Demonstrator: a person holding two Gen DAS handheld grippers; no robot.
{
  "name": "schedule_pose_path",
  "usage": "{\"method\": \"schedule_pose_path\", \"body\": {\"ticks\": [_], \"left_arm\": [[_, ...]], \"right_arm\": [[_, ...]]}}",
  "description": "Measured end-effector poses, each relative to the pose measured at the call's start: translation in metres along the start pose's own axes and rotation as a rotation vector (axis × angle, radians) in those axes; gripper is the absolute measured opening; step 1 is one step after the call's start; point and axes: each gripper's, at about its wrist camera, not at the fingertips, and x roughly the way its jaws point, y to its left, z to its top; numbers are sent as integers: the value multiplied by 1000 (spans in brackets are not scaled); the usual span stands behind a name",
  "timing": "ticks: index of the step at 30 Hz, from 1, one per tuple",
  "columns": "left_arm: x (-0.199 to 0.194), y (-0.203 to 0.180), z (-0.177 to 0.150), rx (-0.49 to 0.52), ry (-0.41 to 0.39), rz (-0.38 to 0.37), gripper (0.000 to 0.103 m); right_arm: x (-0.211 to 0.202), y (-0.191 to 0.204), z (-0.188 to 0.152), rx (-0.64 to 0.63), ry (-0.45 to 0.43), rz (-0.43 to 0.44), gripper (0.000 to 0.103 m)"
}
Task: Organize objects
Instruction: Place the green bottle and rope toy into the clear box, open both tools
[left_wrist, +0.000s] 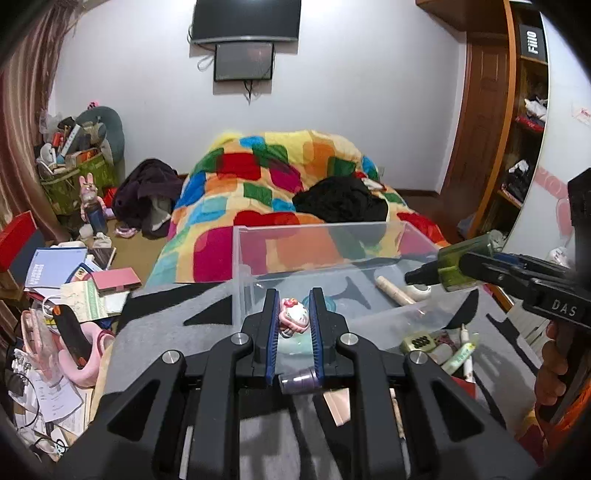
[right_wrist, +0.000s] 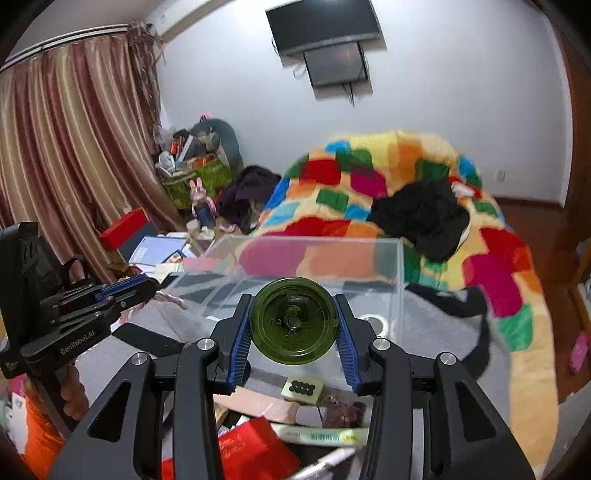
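Left wrist view is showing the left gripper (left_wrist: 293, 314) clamping its blue pads on a small pink-and-white figurine (left_wrist: 293, 318), held in the air in front of the near wall of a clear plastic box (left_wrist: 325, 236) that is sitting on a grey felt mat (left_wrist: 166, 332). Which way the figurine is facing I cannot tell. Beneath the jaws a short purple cylinder (left_wrist: 299, 382) is lying on its side.

Right wrist view is showing the right gripper (right_wrist: 293, 326) squeezing a green translucent bottle (right_wrist: 294, 320) by its sides — long axis running straight ahead along the fingers, round moulded base toward the camera, black cap end (left_wrist: 419, 276) pointing away, toward the box. From the left camera the same bottle is hovering level over the box's right edge.

Inside the box a cream tube (left_wrist: 393, 291) is lying diagonally beside a white tape roll (left_wrist: 421, 292). Readable writing: "DAS" on the right tool's body, "GenRobot.AI" on the left tool's, "Fiilo" on a black shelf sign (left_wrist: 532, 42). A hand (left_wrist: 554, 373) is gripping the right tool's handle.
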Motion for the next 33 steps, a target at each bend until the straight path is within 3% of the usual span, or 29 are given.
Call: {"method": "schedule_pose_path", "body": {"ticks": [4,12,16,19,23,26,28,31,33], "left_arm": [[20,-1,1,2,40,-11,15],[55,4,1,-35,151,-76,15],[56,4,3,-41,163,-78,18],[51,3,3,-42,164,-85,31],[39,2,5,-34,147,-88,44],[26,-1,6,-30,124,-93,55],[16,-6,4,-13,111,-87,60],[6,-15,-1,12,104,-85,69],[-2,-23,-8,29,101,-94,72]], "right_arm": [[30,-11,1,42,82,16,38],[50,-15,-1,20,152,-4,38],[57,-13,-3,9,188,-4,39],[57,-13,-4,-1,196,-10,39],[48,-12,-3,-8,190,-5,52],[36,-11,-2,-27,165,-23,54],[29,-9,-3,-39,153,-32,56],[14,-9,-7,-50,128,-53,67],[4,-9,-10,-52,101,-76,70]]}}
